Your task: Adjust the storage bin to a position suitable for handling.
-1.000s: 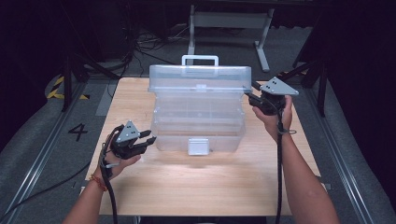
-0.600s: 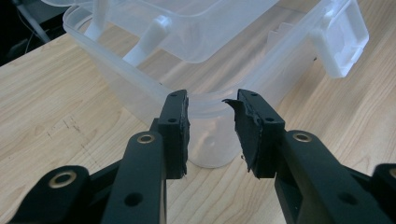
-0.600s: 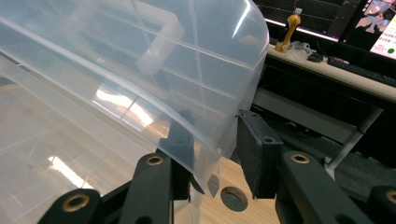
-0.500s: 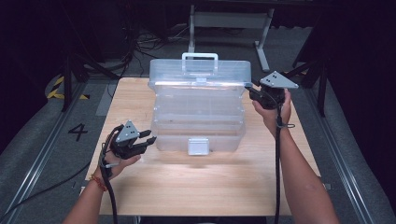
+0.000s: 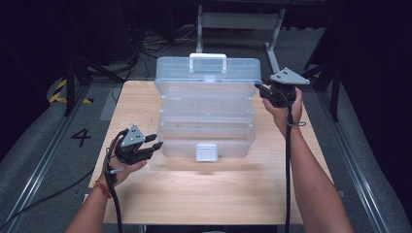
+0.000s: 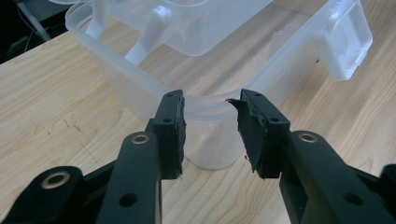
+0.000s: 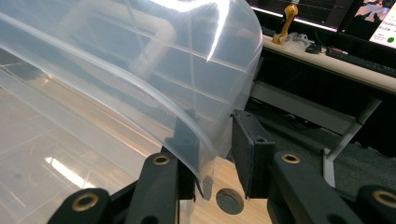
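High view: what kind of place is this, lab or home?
Likely a lab or recording studio: a bare wooden table on grey floor with a painted number 4, loose cables behind, and monitors on a desk.

In the right gripper view, the clear lid (image 7: 116, 84) of the box runs off the left and top edges. It hides one pad of the right gripper (image 7: 215, 158), so you cannot tell if both pads press it. In the left gripper view, the box's white latch (image 6: 345, 42) is cut by the right edge.
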`<state>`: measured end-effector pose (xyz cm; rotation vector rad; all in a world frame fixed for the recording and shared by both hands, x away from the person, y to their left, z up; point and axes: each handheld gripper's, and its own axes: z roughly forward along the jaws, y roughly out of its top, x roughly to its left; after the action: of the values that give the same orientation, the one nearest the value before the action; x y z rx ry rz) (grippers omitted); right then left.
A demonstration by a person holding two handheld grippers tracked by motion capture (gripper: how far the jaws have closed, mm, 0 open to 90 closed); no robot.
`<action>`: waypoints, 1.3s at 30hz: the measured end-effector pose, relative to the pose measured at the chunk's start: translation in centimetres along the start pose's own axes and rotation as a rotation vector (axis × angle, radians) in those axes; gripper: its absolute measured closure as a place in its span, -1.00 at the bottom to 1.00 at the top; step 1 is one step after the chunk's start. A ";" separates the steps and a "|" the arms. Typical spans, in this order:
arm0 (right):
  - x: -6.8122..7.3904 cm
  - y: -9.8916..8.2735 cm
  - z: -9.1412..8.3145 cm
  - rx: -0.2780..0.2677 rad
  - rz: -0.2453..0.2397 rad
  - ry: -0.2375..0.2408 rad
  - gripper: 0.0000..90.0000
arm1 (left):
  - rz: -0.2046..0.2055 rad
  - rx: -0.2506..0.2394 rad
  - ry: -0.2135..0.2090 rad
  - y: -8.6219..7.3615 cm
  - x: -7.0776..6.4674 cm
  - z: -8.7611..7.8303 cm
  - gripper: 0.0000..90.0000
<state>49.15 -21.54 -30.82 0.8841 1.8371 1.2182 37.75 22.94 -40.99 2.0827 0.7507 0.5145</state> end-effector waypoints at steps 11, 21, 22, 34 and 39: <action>-0.7 0.2 0.6 -0.009 0.006 0.018 0.60 | 0.003 0.009 -0.005 -0.1 0.1 0.0 0.35; -1.1 0.6 1.0 0.002 0.005 0.025 0.59 | 0.033 0.105 0.008 -1.9 0.2 -0.4 0.28; -1.1 0.7 1.1 0.004 0.007 0.025 0.60 | 0.027 0.117 0.008 -2.2 0.1 -0.4 0.26; -1.4 0.8 1.2 0.008 0.002 0.039 0.59 | 0.008 0.254 -0.021 -6.5 -0.5 -0.5 0.09; -1.6 0.9 1.4 0.016 -0.003 0.048 0.58 | -0.062 0.232 -0.052 -8.2 -0.3 -1.4 0.06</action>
<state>51.22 -22.02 -29.97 0.8675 1.8876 1.2342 34.00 27.36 -46.99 2.2683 0.8760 0.3509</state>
